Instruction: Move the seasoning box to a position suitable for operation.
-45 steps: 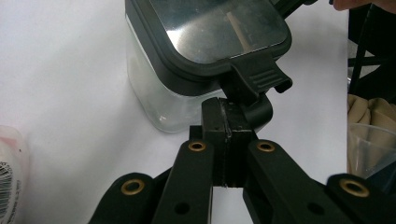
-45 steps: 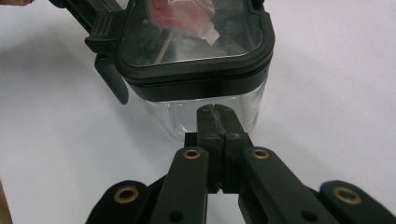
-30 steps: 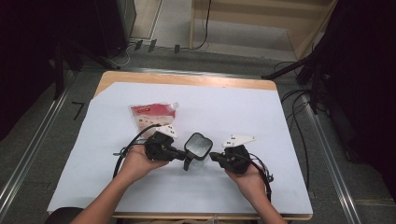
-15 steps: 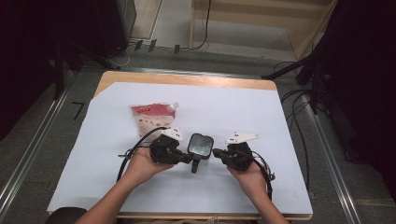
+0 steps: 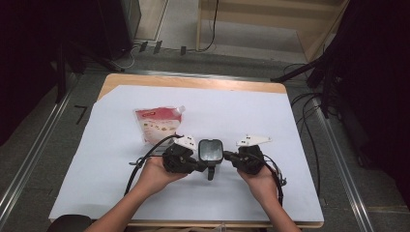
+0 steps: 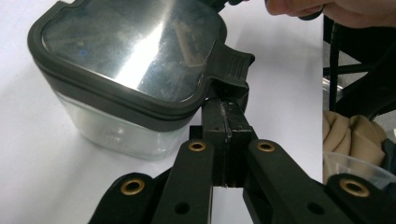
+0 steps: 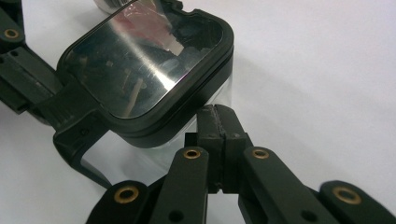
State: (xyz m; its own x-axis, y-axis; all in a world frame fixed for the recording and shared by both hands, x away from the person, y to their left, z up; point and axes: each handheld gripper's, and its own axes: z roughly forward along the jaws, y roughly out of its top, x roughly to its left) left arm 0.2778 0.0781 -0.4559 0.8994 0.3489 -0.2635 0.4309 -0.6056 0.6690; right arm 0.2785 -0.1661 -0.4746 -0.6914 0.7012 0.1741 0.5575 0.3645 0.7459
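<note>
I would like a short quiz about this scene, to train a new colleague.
1. True or false: both grippers have their jaws closed.
2. Which thing lies on the white sheet behind the left gripper? A) a red pouch B) a blue cup C) a green bottle
3. Fill in: the right gripper has its tips at the glass container's dark ____.

Key
1. True.
2. A, the red pouch.
3. Lid: the tips meet the lid rim of the glass container.

We hold left gripper [image 5: 200,166] and right gripper [image 5: 227,155] low, tips facing inward, both sets of jaws closed.
</note>
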